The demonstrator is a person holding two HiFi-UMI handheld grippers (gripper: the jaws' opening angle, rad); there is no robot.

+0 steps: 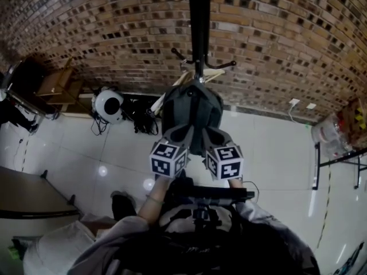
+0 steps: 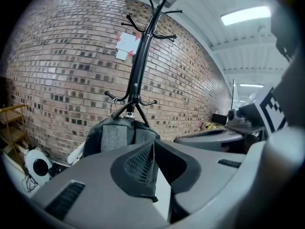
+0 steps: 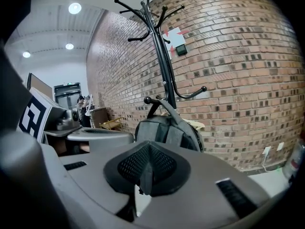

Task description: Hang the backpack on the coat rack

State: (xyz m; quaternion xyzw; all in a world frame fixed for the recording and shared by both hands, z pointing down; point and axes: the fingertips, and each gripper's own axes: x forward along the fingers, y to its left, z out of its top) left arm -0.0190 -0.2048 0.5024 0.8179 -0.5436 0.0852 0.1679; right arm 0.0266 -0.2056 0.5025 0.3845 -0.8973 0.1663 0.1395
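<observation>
A dark grey backpack (image 1: 192, 114) hangs by its top loop from a low hook of the black coat rack (image 1: 199, 27) against the brick wall. In the left gripper view the backpack (image 2: 116, 135) is ahead and slightly left under the rack's pole (image 2: 139, 70). In the right gripper view the backpack (image 3: 167, 130) hangs straight ahead on the rack (image 3: 162, 56). My left gripper (image 1: 183, 133) and right gripper (image 1: 211, 134) sit side by side just short of the bag's lower part. Both are shut with nothing between the pads (image 2: 143, 166) (image 3: 148, 168).
A white round appliance (image 1: 108, 105) and tangled cables lie on the floor left of the rack, beside a wooden shelf (image 1: 57, 85). A table edge (image 1: 28, 196) is at the near left. A metal stand with a plastic bag (image 1: 335, 136) is at the right.
</observation>
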